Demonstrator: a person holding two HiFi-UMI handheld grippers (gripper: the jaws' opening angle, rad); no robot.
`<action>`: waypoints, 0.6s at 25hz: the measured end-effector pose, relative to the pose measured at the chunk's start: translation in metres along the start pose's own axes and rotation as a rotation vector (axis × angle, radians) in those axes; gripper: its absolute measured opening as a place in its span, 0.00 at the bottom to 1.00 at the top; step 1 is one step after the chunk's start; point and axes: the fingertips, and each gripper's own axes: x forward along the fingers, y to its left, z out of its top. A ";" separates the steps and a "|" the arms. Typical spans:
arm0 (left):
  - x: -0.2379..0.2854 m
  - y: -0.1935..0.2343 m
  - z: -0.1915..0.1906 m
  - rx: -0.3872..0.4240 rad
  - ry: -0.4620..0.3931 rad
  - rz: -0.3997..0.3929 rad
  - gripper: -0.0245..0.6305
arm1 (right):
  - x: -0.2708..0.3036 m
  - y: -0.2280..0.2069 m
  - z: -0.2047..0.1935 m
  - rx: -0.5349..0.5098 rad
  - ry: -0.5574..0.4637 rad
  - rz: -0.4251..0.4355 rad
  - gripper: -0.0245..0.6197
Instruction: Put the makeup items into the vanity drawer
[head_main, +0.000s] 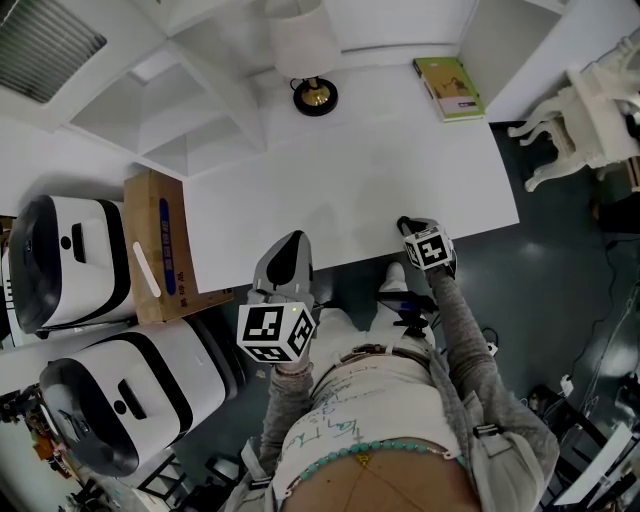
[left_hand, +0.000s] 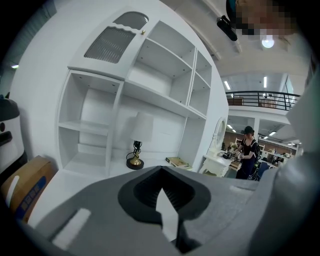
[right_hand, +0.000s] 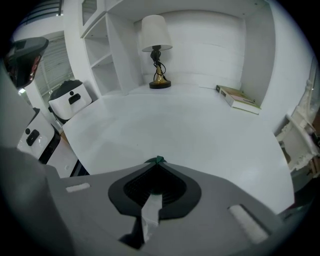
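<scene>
We see the white carved-leg vanity (head_main: 585, 120) on the dark floor (head_main: 560, 260), just right of the white tabletop (head_main: 350, 190); we cannot make out its drawer. Our right gripper (head_main: 408, 226) hovers at the tabletop's near edge, jaws closed on nothing. Our left gripper (head_main: 288, 252), further left, is likewise closed and empty. At the far side stand a white-shaded lamp (head_main: 305, 50) and, to its right, a green book (head_main: 449, 88).
</scene>
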 end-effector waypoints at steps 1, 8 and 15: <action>-0.002 0.001 0.000 -0.001 -0.003 0.002 0.04 | 0.000 0.000 0.000 -0.001 -0.001 -0.005 0.09; -0.016 0.011 0.003 -0.009 -0.025 0.012 0.04 | -0.006 0.005 0.004 -0.042 0.006 -0.021 0.08; -0.025 0.021 0.003 -0.023 -0.039 0.019 0.04 | -0.020 0.017 0.019 -0.057 -0.022 0.000 0.08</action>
